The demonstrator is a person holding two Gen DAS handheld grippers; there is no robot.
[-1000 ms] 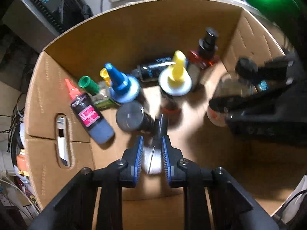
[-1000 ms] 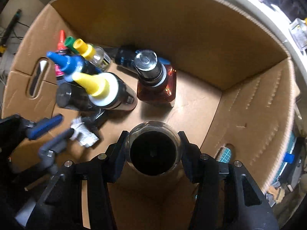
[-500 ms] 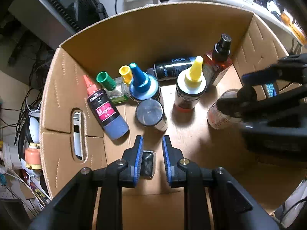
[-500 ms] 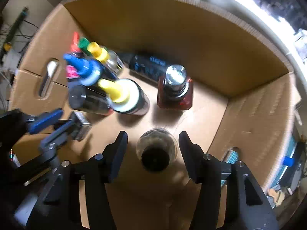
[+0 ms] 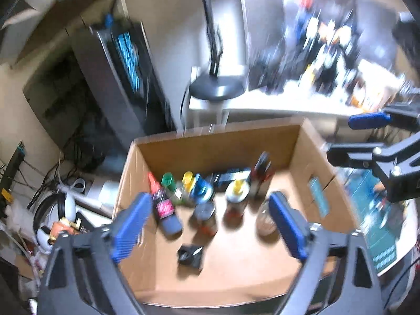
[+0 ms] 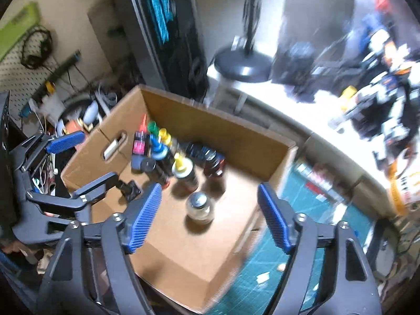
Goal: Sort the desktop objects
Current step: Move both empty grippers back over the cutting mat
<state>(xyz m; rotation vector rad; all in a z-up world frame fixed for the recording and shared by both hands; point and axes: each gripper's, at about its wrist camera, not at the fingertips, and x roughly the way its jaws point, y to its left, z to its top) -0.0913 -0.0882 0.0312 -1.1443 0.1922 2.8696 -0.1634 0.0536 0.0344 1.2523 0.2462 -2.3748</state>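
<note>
An open cardboard box (image 5: pixel 309 141) (image 6: pixel 236 141) holds several ink bottles with coloured nozzles (image 5: pixel 189 189) (image 6: pixel 162 147), a clear jar with a dark lid (image 5: pixel 263 218) (image 6: pixel 199 207) and a small black object (image 5: pixel 190 254) (image 6: pixel 130 190) on its floor. My left gripper (image 5: pixel 210 225) is open and empty, high above the box. My right gripper (image 6: pixel 210 215) is open and empty, also above the box. The right gripper shows in the left wrist view (image 5: pixel 372 136), and the left gripper shows in the right wrist view (image 6: pixel 78 162).
A white desk (image 6: pixel 302 110) with a lamp base (image 6: pixel 242 65) and cluttered items lies behind the box. A dark computer case (image 5: pixel 118 84) stands at the back left. A teal cutting mat (image 6: pixel 309 204) lies right of the box. Cables and clutter lie on the left.
Both grippers have opened wide and risen out of the box. The left one let go of the small black object and the right one left the jar standing on the box floor.
</note>
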